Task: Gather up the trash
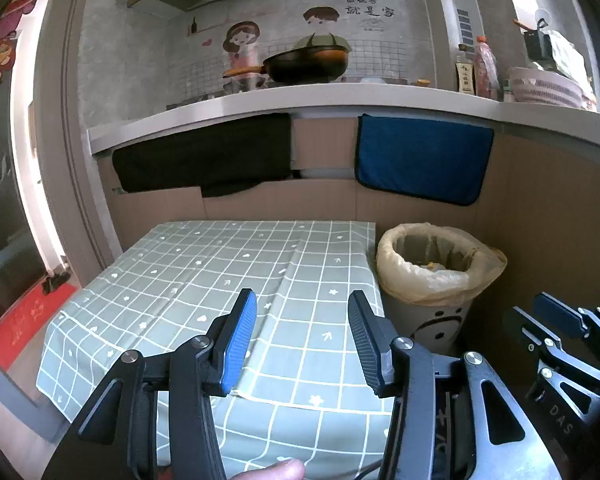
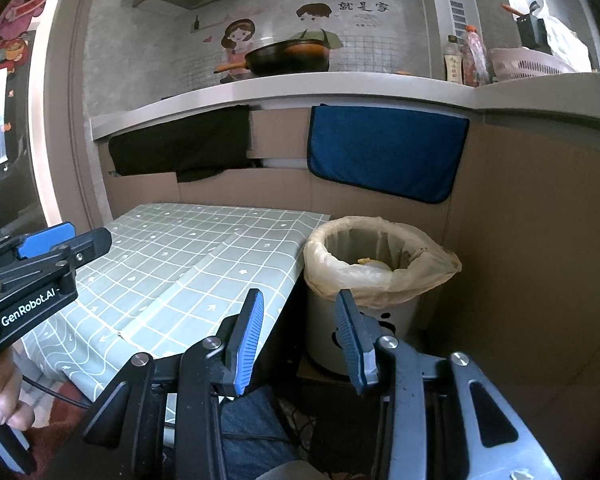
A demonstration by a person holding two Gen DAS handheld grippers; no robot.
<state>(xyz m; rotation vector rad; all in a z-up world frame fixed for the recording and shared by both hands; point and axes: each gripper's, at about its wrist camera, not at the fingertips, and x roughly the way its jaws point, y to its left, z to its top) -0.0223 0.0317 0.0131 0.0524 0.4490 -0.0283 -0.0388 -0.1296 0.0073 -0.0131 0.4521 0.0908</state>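
A white trash bin point(image 1: 432, 312) with a yellowish bag liner stands right of the table; it also shows in the right wrist view point(image 2: 364, 320). Some scraps lie inside it point(image 2: 370, 262). My left gripper point(image 1: 302, 312) is open and empty above the near part of the green checked tablecloth point(image 1: 204, 276). My right gripper point(image 2: 300, 308) is open and empty, held low between the table edge and the bin. The right gripper also shows in the left wrist view point(image 1: 556, 320), and the left gripper in the right wrist view point(image 2: 60, 240). No trash shows on the tablecloth point(image 2: 172, 268).
Cardboard panels point(image 1: 540, 220) line the cabinet behind the table and bin. A black cloth point(image 1: 204, 156) and a blue cloth point(image 1: 424, 156) hang from the counter edge. On the counter stand a frying pan point(image 1: 304, 64), bottles point(image 1: 476, 68) and a pink basket point(image 1: 544, 88).
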